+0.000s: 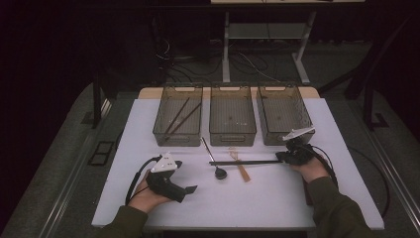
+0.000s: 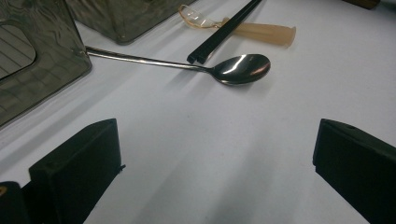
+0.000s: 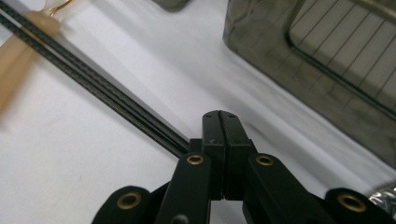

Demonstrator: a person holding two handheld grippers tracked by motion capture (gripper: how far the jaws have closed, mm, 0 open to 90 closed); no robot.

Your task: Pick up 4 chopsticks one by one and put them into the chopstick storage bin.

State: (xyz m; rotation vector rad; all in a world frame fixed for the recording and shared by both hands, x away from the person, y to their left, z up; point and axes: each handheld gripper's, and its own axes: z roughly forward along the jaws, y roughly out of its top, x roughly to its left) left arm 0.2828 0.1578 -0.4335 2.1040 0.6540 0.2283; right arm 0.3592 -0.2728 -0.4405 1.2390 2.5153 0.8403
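Right claw (image 1: 283, 157): jaws clenched on one end of the black chopsticks (image 1: 245, 162), which run level from its tips across the white surface (image 1: 257, 198) toward the left claw (image 1: 190, 189). Left claw: jaws spread wide, holding nothing, resting on the surface. Ahead of it: steel spoon (image 2: 240, 68), chopstick tips over its handle; amber plastic piece (image 2: 261, 32) beyond. No legible writing.

Landmark: middle bin (image 1: 233, 116). One bin (image 1: 178, 115) to its left holds chopsticks (image 1: 181, 116); another bin (image 1: 283, 115) stands right. Before it lie a spoon (image 1: 214, 159), a spatula (image 1: 239, 165) just right, chopstick pair (image 1: 245, 162) across both.
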